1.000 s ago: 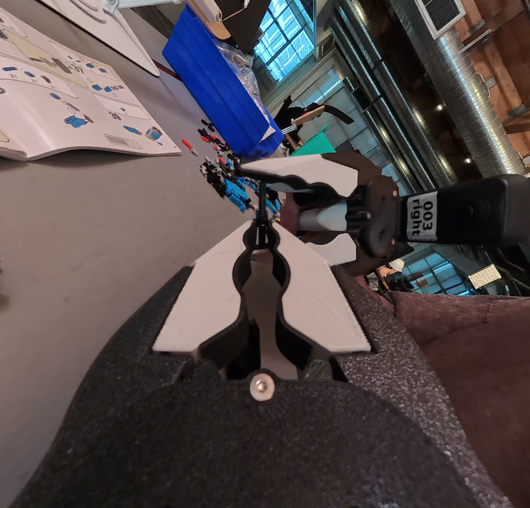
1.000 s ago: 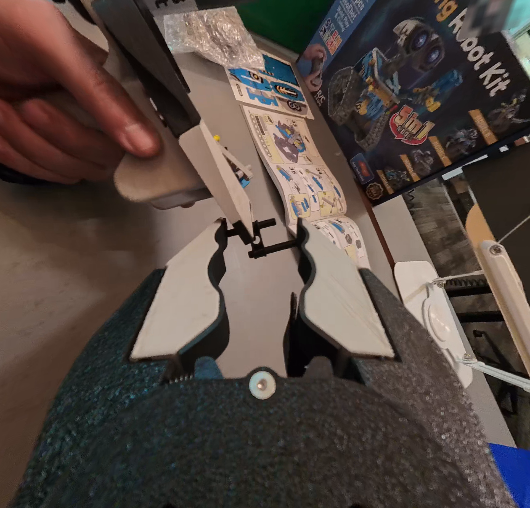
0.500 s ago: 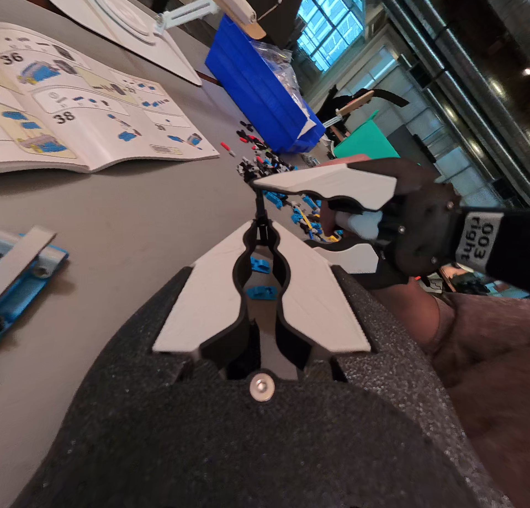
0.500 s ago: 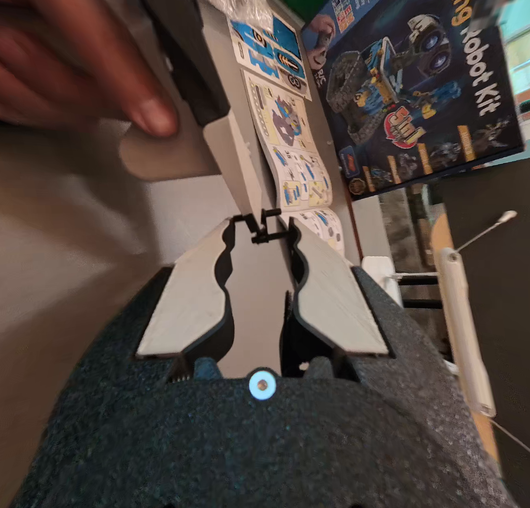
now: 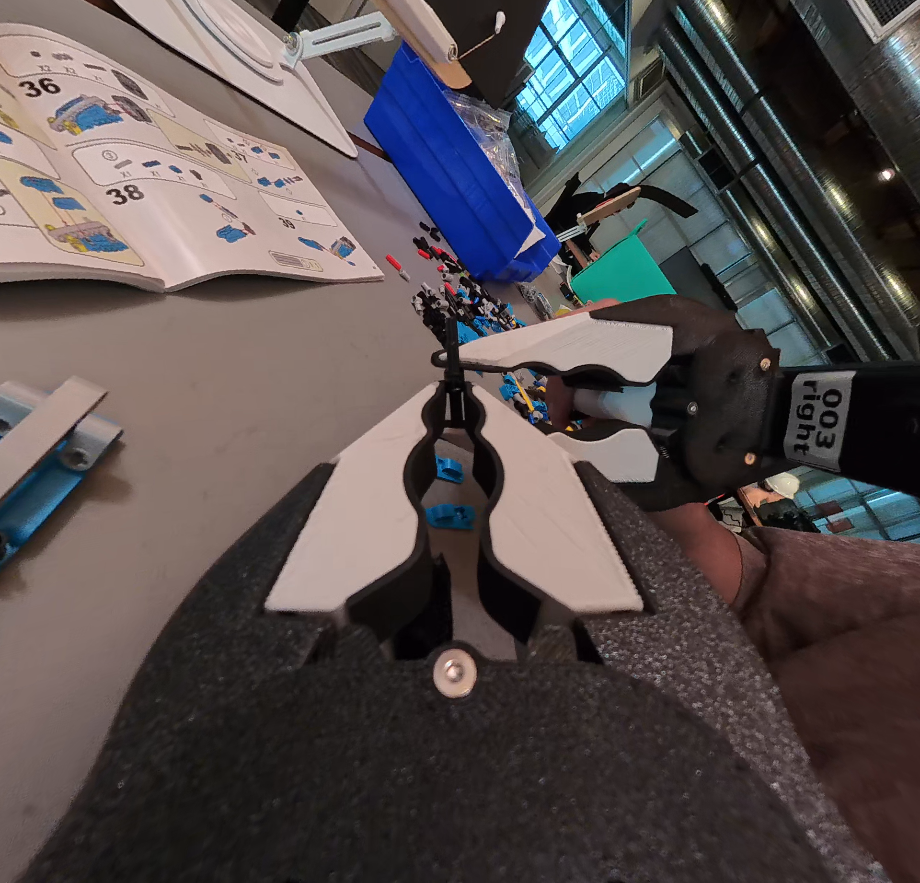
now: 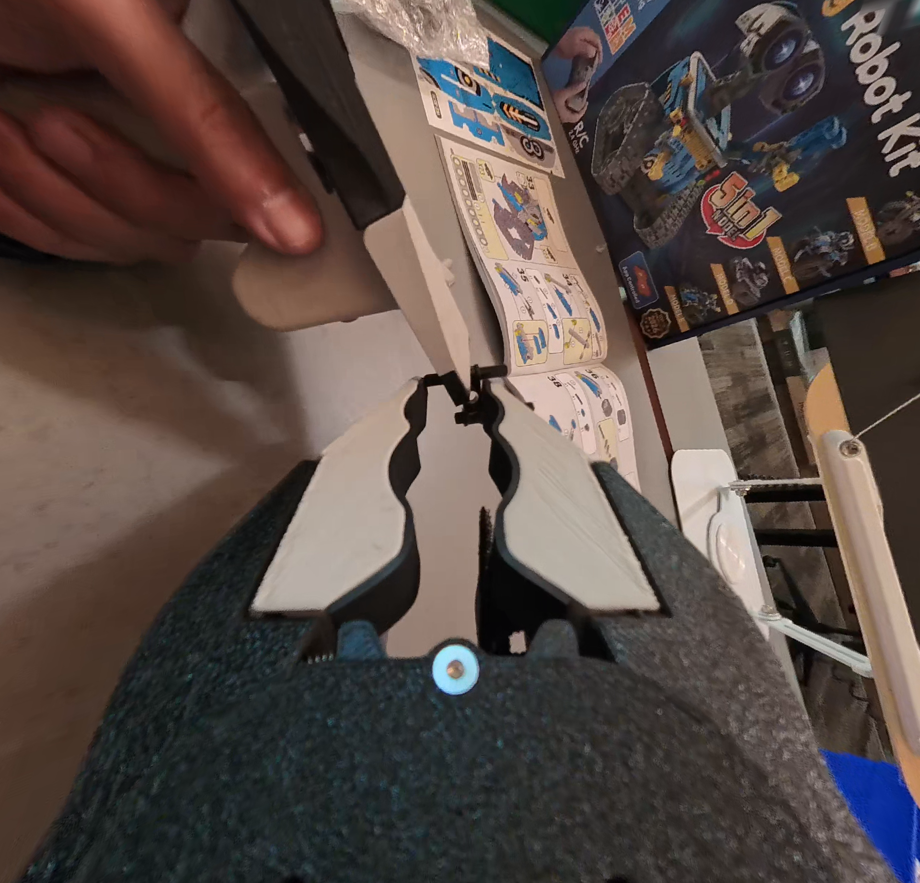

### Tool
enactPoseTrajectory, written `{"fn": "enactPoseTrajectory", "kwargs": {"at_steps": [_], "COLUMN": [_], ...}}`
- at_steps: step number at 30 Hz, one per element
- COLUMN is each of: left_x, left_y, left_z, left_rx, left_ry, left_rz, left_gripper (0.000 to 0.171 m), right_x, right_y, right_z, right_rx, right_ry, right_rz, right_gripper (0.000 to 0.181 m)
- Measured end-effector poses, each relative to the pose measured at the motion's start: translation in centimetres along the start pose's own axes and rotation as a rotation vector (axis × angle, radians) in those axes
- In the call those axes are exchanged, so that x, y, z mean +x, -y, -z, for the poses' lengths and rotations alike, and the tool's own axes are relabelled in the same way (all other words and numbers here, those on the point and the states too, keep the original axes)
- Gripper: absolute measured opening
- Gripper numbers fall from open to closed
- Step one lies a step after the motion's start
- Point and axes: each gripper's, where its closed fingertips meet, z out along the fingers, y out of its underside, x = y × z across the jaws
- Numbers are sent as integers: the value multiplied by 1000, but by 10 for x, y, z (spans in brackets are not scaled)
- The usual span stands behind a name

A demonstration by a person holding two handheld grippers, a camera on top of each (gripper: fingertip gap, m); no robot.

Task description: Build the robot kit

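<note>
My left gripper (image 5: 454, 393) is shut on a small black pin-and-connector part (image 5: 452, 356) that stands up out of its tips, above the grey table (image 5: 249, 411). My right gripper (image 6: 454, 388) comes in from the right in the left wrist view, with its upper finger (image 5: 562, 346) against the part's top. In the right wrist view the right gripper's fingertips close on the two ends of the black part (image 6: 463, 401), with a narrow gap left. The left gripper's finger (image 6: 438, 311) reaches down to the part, and a hand (image 6: 149, 137) holds that gripper.
An open instruction booklet (image 5: 149, 186) lies on the table and shows in the right wrist view too (image 6: 537, 286). Around it are a blue bin (image 5: 458, 177), a pile of small parts (image 5: 458, 301), two loose blue pieces (image 5: 448, 515), a blue-grey assembly (image 5: 45, 450), a kit box (image 6: 747, 137) and a sticker sheet (image 6: 488, 107). Less than 4 cm separates the two grippers' tips.
The right gripper's fingers have narrowed from wide apart onto the black part. Both grippers have tilted, and the left stays shut on the part.
</note>
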Motion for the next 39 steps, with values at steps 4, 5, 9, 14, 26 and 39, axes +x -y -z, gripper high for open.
{"fn": "enactPoseTrajectory", "kwargs": {"at_steps": [4, 5, 9, 14, 26, 39], "left_x": [1, 2, 1, 1, -2, 27], "left_y": [0, 1, 0, -2, 12, 26], "left_z": [1, 1, 2, 2, 7, 17], "left_rx": [10, 11, 13, 3, 62, 124], "left_ry": [-4, -7, -8, -6, -59, -427], "left_rz": [1, 4, 6, 1, 104, 410], "left_gripper": [6, 6, 6, 6, 6, 6], "right_x": [1, 1, 1, 2, 12, 15], "right_y": [1, 1, 2, 1, 9, 22], "right_z": [0, 1, 0, 0, 5, 10], "right_rx": [-11, -10, -20, -37, 54, 232], "right_ry": [-15, -24, -44, -61, -114, -2], "right_rz": [49, 66, 105, 137, 91, -247], "right_gripper": [19, 18, 18, 11, 22, 60]}}
